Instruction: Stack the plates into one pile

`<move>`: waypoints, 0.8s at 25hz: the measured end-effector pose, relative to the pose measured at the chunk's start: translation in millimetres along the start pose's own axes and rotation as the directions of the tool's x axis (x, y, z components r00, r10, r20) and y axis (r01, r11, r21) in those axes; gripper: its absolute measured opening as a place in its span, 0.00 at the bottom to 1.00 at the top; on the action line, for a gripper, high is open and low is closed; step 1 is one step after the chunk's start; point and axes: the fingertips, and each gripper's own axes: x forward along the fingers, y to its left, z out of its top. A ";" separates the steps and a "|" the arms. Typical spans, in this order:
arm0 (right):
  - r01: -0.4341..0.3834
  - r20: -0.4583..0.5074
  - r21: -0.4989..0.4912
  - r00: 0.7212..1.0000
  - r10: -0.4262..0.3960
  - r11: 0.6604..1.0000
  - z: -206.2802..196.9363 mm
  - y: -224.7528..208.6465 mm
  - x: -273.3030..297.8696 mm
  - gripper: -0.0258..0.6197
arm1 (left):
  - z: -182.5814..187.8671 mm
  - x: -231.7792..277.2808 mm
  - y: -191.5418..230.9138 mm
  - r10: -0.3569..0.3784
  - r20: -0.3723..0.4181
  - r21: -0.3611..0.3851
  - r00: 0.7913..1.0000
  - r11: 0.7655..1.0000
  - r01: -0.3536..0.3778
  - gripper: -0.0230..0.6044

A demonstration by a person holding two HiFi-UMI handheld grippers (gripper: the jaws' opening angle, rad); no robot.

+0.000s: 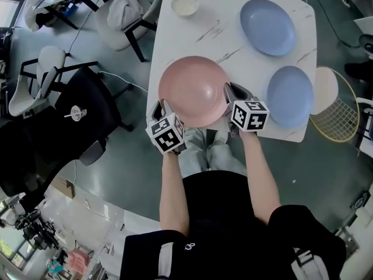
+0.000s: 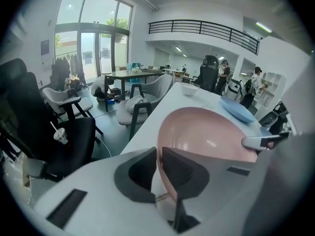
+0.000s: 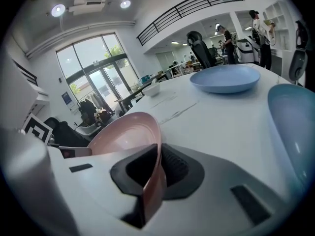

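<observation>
Pink plate (image 1: 194,90) at white marbled table (image 1: 221,34)'s edge, grey floor (image 1: 116,174), black chair (image 1: 87,107)

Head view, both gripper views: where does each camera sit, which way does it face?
Head view: on the person's head, facing steeply down at the table; forearms, left gripper, right gripper show.
Left gripper view: on the left gripper, along its jaws, shut on the pink plate.
Right gripper view: on the right gripper, jaws on its opposite rim.
All share the plate.
</observation>
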 end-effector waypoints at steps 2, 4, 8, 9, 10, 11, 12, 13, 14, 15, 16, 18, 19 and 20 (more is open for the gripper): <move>0.006 -0.005 0.025 1.000 -0.006 1.000 -0.4 -3.7 -3.2 0.09 | -1.0 -1.8 -3.5 -0.008 -0.004 0.001 1.000 1.000 0.008 0.12; 0.005 0.006 0.039 1.000 -0.005 0.999 1.8 -6.1 -7.9 0.08 | 0.3 -4.9 -7.9 -0.021 0.003 0.001 1.000 1.000 0.021 0.11; 0.008 0.037 0.040 0.999 -0.009 0.999 7.6 -9.5 -18.5 0.08 | 7.9 -12.3 -16.9 -0.028 0.033 0.027 0.999 0.999 0.027 0.11; 0.009 0.044 0.041 0.999 -0.011 0.999 8.9 -10.5 -21.7 0.08 | 10.2 -14.7 -19.7 -0.028 0.041 0.040 0.999 0.999 0.026 0.11; 0.010 0.051 0.043 0.999 -0.012 0.999 10.2 -11.6 -25.3 0.08 | 12.4 -17.5 -23.0 -0.028 0.049 0.055 0.998 0.998 0.025 0.11; 0.011 0.058 0.044 0.998 -0.013 0.999 11.4 -13.1 -29.4 0.08 | 14.3 -20.4 -26.6 -0.029 0.056 0.068 0.998 0.997 0.025 0.11; 0.013 0.066 0.046 0.998 -0.016 0.999 12.3 -15.1 -33.8 0.08 | 15.6 -23.5 -30.5 -0.032 0.063 0.077 0.997 0.997 0.027 0.12; 0.016 0.073 0.047 0.997 -0.019 0.999 12.7 -17.6 -38.4 0.08 | 16.5 -26.4 -34.7 -0.037 0.071 0.084 0.997 0.996 0.031 0.11; 0.019 0.082 0.048 0.996 -0.023 0.999 12.8 -20.4 -42.9 0.08 | 17.1 -29.1 -39.0 -0.042 0.077 0.089 0.996 0.995 0.036 0.11; 0.024 0.092 0.048 0.995 -0.028 0.999 12.7 -23.3 -47.7 0.08 | 17.2 -31.4 -43.3 -0.048 0.083 0.095 0.995 0.995 0.040 0.11; 0.029 0.104 0.050 0.994 -0.034 0.998 12.3 -26.3 -52.7 0.08 | 17.0 -33.4 -47.7 -0.054 0.088 0.103 0.995 0.994 0.045 0.11; 0.038 0.125 0.057 0.991 -0.045 0.998 10.0 -33.1 -62.9 0.08 | 14.8 -36.6 -57.1 -0.065 0.096 0.120 0.993 0.991 0.053 0.11; 0.041 0.133 0.062 0.990 -0.049 0.997 8.4 -37.3 -68.2 0.08 | 13.1 -38.3 -62.6 -0.072 0.099 0.129 0.992 0.990 0.059 0.11; 0.045 0.140 0.067 0.989 -0.055 0.997 6.8 -42.1 -73.9 0.08 | 11.1 -40.2 -68.7 -0.081 0.102 0.137 0.992 0.988 0.066 0.11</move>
